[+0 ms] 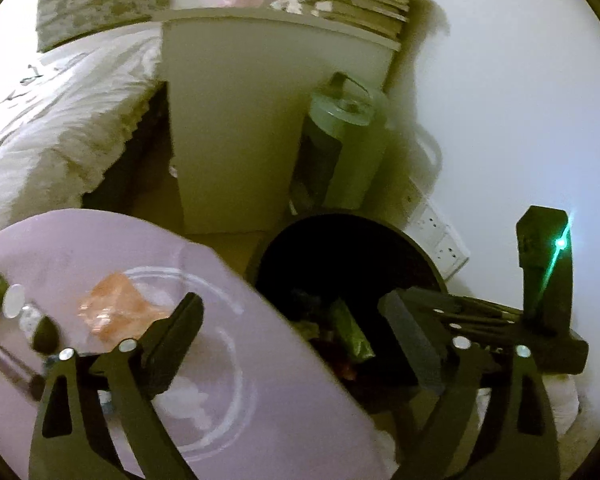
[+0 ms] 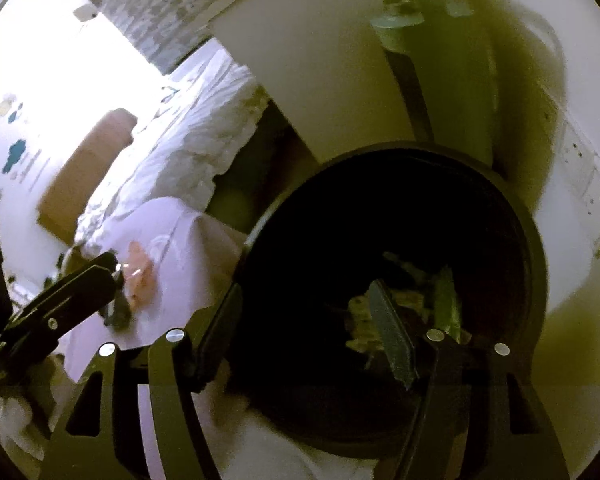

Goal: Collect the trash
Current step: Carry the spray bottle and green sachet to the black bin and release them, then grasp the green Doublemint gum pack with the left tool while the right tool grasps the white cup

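A black trash bin stands on the floor beside a round lilac table. In it lie a green wrapper and other crumpled scraps. My left gripper hangs open over the table's edge and the bin, with nothing between its fingers. An orange wrapper lies on a clear glass plate just beyond the left finger. My right gripper is open and empty above the bin, where the green wrapper shows. In the right wrist view the left gripper reaches toward the orange wrapper.
A white cabinet and a green lidded tumbler stand behind the bin, and a white power strip lies by the wall. A bed with white bedding is at left. Small items lie on the table's left side.
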Demonstrator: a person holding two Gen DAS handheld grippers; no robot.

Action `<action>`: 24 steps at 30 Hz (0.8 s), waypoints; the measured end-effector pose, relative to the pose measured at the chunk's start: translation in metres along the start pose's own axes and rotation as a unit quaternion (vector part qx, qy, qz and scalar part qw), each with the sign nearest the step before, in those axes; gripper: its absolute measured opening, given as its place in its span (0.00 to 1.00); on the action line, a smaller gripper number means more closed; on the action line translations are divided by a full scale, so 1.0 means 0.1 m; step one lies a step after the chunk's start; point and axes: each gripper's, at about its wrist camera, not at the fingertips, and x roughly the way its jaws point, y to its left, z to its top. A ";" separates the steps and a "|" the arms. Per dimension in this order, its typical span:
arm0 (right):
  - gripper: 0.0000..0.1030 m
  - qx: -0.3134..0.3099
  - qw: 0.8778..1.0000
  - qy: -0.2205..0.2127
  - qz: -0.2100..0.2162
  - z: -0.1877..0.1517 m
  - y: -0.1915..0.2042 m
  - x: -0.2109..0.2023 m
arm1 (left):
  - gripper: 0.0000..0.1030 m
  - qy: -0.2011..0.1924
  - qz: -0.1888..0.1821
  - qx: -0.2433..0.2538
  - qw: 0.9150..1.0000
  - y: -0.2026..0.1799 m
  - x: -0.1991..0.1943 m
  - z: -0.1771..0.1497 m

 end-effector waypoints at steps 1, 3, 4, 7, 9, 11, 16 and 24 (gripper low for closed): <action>0.64 -0.006 1.000 0.002 0.002 0.02 0.04 0.02 | 0.91 -0.004 0.006 -0.002 1.000 0.05 -0.04 -0.01; 0.64 -0.017 1.000 0.005 0.009 0.03 0.16 0.06 | 0.91 -0.008 0.016 -0.008 1.000 0.19 -0.12 -0.02; 0.64 -0.024 1.000 0.008 0.013 0.04 0.24 0.08 | 0.91 -0.010 0.023 -0.012 1.000 0.27 -0.16 -0.03; 0.64 -0.047 0.998 0.014 0.025 0.08 0.48 0.17 | 0.91 -0.018 0.042 -0.034 0.998 0.60 -0.30 -0.05; 0.64 -0.067 0.997 0.020 0.034 0.11 0.68 0.24 | 0.91 -0.022 0.054 -0.046 0.997 0.82 -0.39 -0.07; 0.64 -0.086 0.995 0.025 0.043 0.14 0.85 0.30 | 0.91 -0.024 0.070 -0.054 0.996 1.02 -0.47 -0.09; 0.64 -0.135 0.988 0.042 0.062 0.21 1.31 0.50 | 0.91 -0.027 0.113 -0.075 0.990 1.60 -0.66 -0.13; 0.64 -0.227 0.968 0.079 0.076 0.28 2.11 0.91 | 0.91 0.003 0.166 -0.063 0.984 2.28 -0.66 -0.14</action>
